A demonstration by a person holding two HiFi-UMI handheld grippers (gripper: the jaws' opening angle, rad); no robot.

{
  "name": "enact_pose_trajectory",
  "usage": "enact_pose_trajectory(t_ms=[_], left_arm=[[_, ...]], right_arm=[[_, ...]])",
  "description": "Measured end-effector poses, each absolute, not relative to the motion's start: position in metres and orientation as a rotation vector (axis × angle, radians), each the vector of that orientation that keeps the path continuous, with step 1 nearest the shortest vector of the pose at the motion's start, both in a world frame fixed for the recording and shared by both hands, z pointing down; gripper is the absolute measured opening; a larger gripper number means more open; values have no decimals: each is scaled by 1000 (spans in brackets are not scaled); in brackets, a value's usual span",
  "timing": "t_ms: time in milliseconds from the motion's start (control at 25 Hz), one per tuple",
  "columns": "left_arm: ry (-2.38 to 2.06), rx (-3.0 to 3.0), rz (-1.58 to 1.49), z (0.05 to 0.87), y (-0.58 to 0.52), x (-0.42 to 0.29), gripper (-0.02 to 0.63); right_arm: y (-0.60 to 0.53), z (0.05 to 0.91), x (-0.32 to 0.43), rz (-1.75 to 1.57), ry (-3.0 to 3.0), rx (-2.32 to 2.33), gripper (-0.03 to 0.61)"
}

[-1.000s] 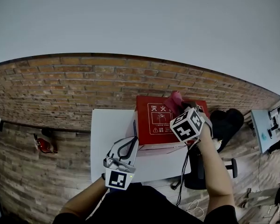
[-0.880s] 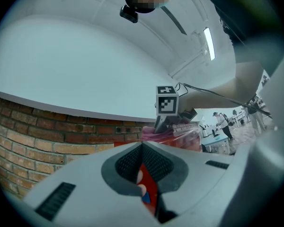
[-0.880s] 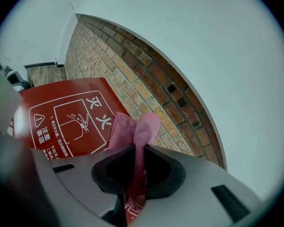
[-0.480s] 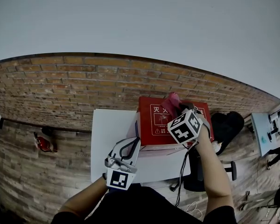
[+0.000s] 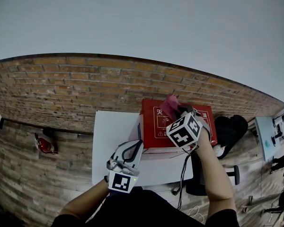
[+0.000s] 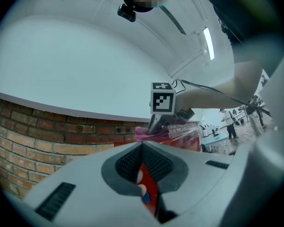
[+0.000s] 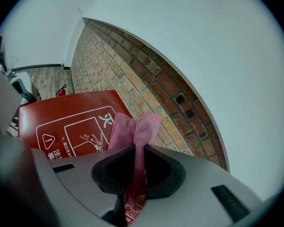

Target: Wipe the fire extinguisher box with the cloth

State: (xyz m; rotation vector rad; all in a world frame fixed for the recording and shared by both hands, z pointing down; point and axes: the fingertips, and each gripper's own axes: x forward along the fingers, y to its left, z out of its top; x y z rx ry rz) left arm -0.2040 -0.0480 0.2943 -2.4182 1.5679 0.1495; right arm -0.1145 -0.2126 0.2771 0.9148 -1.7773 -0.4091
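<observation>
A brick wall (image 5: 85, 89) forms the lower part of the room's side, with plain white wall (image 5: 142, 18) above it. The floor (image 5: 28, 183) is wood-look planking. A white bench (image 5: 109, 141) stands with its far edge against the brick. A strip light (image 6: 209, 42) glows on the ceiling.

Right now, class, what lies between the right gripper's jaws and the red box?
The pink cloth: the right gripper pinches it, and its free end spreads over the red box, on the printed top. The right gripper view shows this best.
</observation>
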Motion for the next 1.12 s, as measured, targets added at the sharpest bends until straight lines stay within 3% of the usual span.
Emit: enact_pose_trajectory(t_ms=[1120], left_arm=[[1591,-2403,182,293,-47,-204,21]], right_arm=[[-189,276,-195,-531,-1863,755,60]])
